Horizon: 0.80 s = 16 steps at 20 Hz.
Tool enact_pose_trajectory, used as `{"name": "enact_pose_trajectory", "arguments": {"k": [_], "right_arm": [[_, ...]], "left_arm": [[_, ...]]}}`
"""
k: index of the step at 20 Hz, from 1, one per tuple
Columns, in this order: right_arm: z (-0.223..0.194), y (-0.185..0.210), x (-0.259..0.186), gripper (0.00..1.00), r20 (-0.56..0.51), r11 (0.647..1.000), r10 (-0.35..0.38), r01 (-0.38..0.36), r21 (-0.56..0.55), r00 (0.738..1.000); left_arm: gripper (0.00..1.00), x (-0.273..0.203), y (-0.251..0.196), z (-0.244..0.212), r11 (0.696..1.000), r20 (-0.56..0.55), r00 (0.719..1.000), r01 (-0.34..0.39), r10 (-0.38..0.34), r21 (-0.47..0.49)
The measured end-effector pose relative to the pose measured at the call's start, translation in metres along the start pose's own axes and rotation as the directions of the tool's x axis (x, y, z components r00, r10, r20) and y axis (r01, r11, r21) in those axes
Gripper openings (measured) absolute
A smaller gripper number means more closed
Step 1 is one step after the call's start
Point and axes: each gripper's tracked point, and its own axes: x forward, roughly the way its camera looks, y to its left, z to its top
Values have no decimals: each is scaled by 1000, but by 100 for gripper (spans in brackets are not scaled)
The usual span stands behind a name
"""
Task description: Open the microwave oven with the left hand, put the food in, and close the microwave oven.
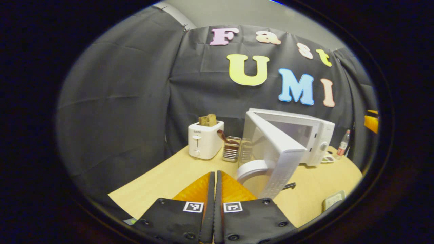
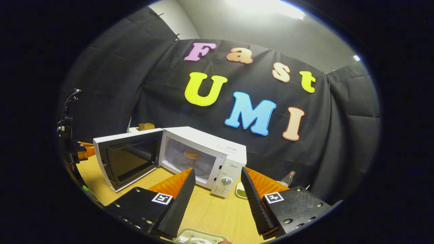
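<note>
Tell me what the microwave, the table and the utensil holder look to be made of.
Microwave: glossy white casing, likely painted metal or plastic; dark, seemingly glass door window. Table: pale wood-look top with faint grain, possibly laminate. Utensil holder: shiny ribbed metal, by its reflections.

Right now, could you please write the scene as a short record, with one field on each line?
microwave oven: on the wooden table, door swung wide open
food: round brownish piece inside the oven cavity, on the turntable
left gripper: fingers closed together, holding nothing, in front of the open door's edge
right gripper: fingers apart, empty, facing the oven's control panel
toaster: left of the oven, bread sticking out of the top
utensil holder: between toaster and oven
bottle: behind the oven's right side
remaining step: door not yet closed
</note>
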Motion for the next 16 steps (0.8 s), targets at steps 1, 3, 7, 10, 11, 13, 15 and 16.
{"name": "enact_pose_trajectory", "arguments": {"k": [1,3,7,10,11,13,15,16], "right_arm": [[-3,-4,-2,83,-3,1000,-3,3,4,1000],[-8,-11,1,83,-13,1000,4,-4,19,1000],[-12,-26,8,83,-11,999,10,-9,31,1000],[-12,-35,15,83,5,1000,19,-19,16,1000],[-13,-37,17,83,8,999,25,-25,22,1000],[-16,-42,20,83,4,999,34,-34,26,999],[-21,-48,24,83,-4,999,40,-40,25,999],[-22,-52,24,83,-4,999,41,-40,27,999]], "left_arm": [[0,0,-11,0,1000,-4,1000,20,-20,-2],[7,-3,-32,1,998,-8,998,62,-62,3],[0,1,-75,6,994,-13,994,110,-110,27],[7,3,-111,16,987,-11,987,158,-158,28],[0,6,-122,20,984,-8,985,172,-172,42],[7,15,-143,26,978,-4,980,197,-197,72],[7,23,-161,31,972,-2,975,220,-220,86],[7,27,-170,34,970,-1,974,227,-227,92]]}}
